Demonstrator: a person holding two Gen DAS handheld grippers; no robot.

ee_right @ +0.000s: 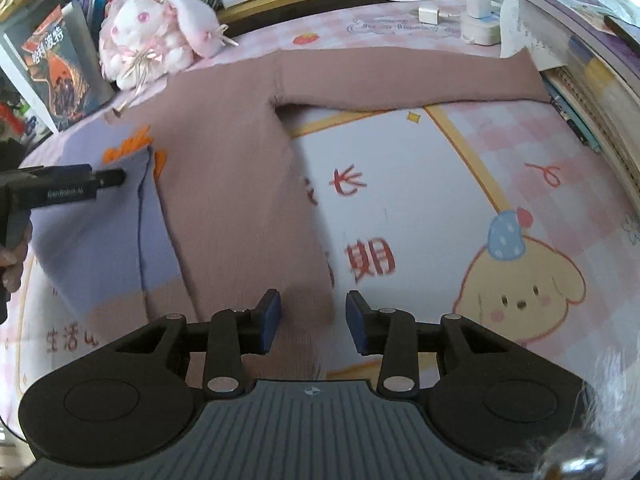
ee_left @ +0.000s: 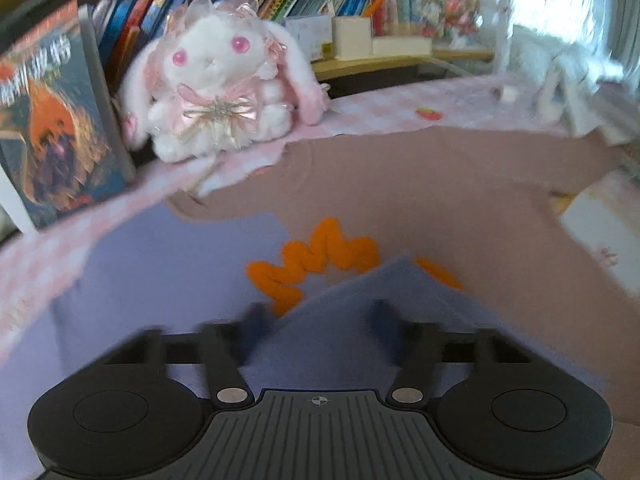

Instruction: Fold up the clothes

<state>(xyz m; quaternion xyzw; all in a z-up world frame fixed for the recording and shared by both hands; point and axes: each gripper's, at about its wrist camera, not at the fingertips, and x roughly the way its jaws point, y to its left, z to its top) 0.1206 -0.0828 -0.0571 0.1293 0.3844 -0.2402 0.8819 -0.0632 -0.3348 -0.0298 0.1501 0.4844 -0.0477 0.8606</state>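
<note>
A mauve-brown sweater lies flat on the printed mat, one sleeve stretched out to the upper right. Its lavender sleeve is folded in over the body, next to an orange fuzzy motif. In the blurred left wrist view my left gripper has its fingers apart, with a raised fold of the lavender sleeve between them. From the right wrist view the left gripper rests at that fold's top. My right gripper is open over the sweater's bottom hem, gripping nothing.
A white and pink plush bunny sits at the mat's far left beside upright books. Chargers and cables lie at the far edge. Stacked books line the right side. The pink checked mat lies bare on the right.
</note>
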